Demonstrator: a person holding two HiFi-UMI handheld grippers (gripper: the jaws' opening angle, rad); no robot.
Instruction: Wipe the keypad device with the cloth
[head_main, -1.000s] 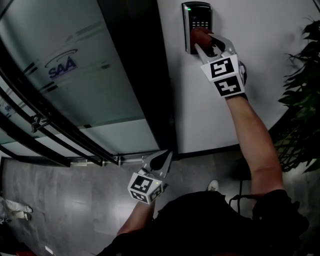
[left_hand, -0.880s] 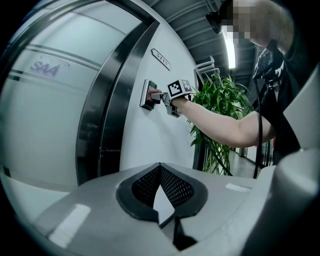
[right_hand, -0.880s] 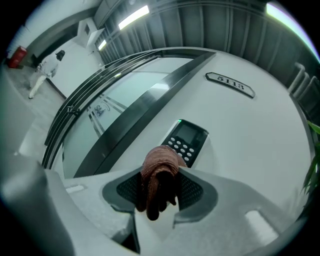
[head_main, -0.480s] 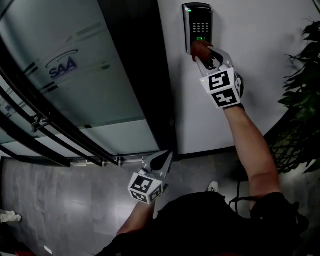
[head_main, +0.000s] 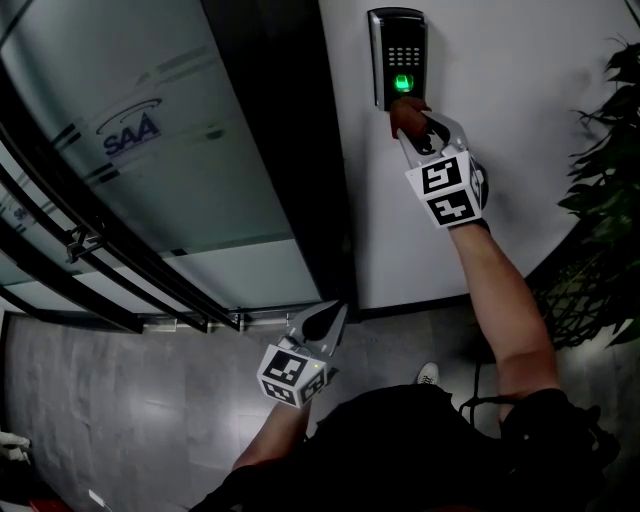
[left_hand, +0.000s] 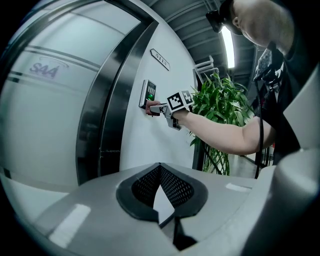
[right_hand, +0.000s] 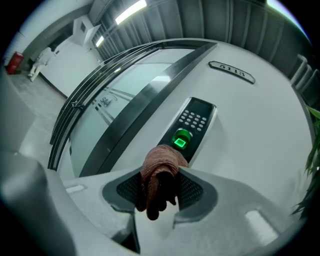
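Observation:
A black keypad device (head_main: 398, 55) is mounted on the white wall, its fingerprint window glowing green; it also shows in the right gripper view as the keypad device (right_hand: 195, 126). My right gripper (head_main: 412, 122) is shut on a bunched reddish-brown cloth (head_main: 408, 115), held at the device's bottom edge. In the right gripper view the cloth (right_hand: 159, 172) sits just below the green window. My left gripper (head_main: 328, 320) hangs low near the floor, shut with nothing in it; its own view shows the jaws closed on empty air and the keypad device (left_hand: 148, 94) far off.
A dark door frame (head_main: 275, 120) and frosted glass panel (head_main: 140, 130) stand left of the keypad. A green plant (head_main: 605, 190) fills the right edge. Grey floor (head_main: 130, 410) lies below. A small number plate (right_hand: 232, 71) sits above the device.
My right gripper slid the cloth down from over the lower keypad to its bottom edge, uncovering the green fingerprint window. The left gripper stayed still.

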